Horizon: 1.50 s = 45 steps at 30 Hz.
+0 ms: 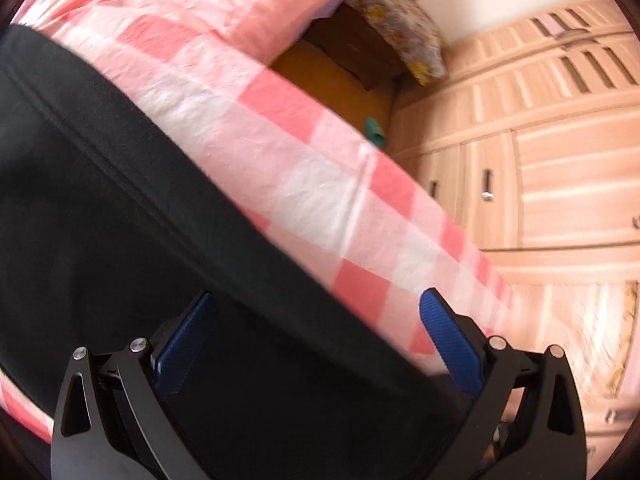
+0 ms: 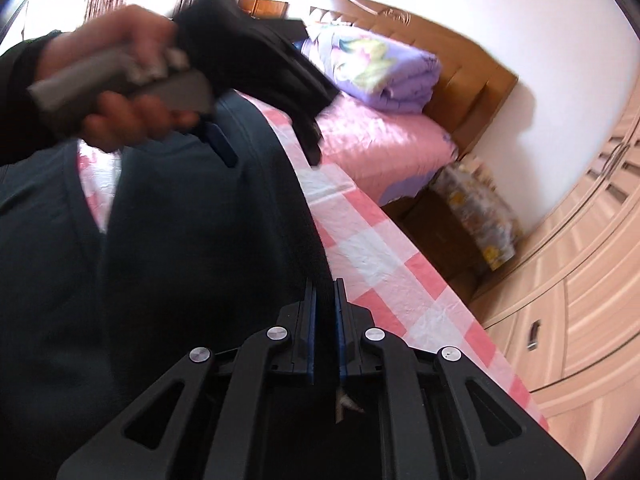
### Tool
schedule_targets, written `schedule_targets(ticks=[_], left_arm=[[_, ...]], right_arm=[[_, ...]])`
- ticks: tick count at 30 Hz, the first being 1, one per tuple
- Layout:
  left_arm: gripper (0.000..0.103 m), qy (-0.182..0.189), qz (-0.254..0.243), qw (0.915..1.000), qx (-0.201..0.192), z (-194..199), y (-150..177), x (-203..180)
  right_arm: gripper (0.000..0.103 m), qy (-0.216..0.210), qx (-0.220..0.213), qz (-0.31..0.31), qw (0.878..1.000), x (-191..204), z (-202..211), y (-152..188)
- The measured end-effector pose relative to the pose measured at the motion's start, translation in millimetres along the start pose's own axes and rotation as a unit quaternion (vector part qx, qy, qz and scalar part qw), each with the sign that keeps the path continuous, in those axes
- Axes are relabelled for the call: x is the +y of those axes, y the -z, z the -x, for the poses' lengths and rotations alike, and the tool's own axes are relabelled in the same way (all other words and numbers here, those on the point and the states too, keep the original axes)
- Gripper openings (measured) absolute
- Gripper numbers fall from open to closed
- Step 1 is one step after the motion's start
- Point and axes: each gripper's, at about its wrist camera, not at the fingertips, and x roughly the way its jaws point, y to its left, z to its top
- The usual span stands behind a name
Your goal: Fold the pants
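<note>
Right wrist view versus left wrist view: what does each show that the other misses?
Only the right wrist view shows the right tongs shut on the pants' edge, the person's left hand holding the other tool, the folded purple quilt and the wooden headboard. Only the left wrist view shows the left tongs open over the fabric, and a green object on the floor. Both show the dark pants, the pink checked sheet and the wardrobe.
</note>
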Motion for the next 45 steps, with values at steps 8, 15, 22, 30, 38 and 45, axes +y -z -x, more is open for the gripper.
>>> schedule_targets(ticks=[8,15,22,30,38,45], left_arm=[[0.015,0.045,-0.09,0.9825,-0.157,101,99,16],[0.015,0.07,-0.209,0.9212,-0.321,153,314,81],[0.05,0.074,-0.155,0.9636,-0.205,87,335,144],[0.081,0.126,-0.123,0.9615,-0.211,110,308,150],[0.086,0.117,-0.108,0.9715,-0.176,97,294,154],[0.015,0.066,-0.143,0.971,-0.18,98,280,144]], right_arm=[[0.008,0.093,-0.053,-0.007,0.994,73,78,27],[0.012,0.118,-0.062,-0.06,0.989,177,144,90],[0.069,0.068,-0.038,-0.263,0.962,178,176,159],[0.074,0.072,-0.072,-0.545,0.832,72,208,265],[0.071,0.091,-0.092,-0.609,0.782,18,189,297],[0.024,0.081,-0.108,-0.623,0.77,9,191,303]])
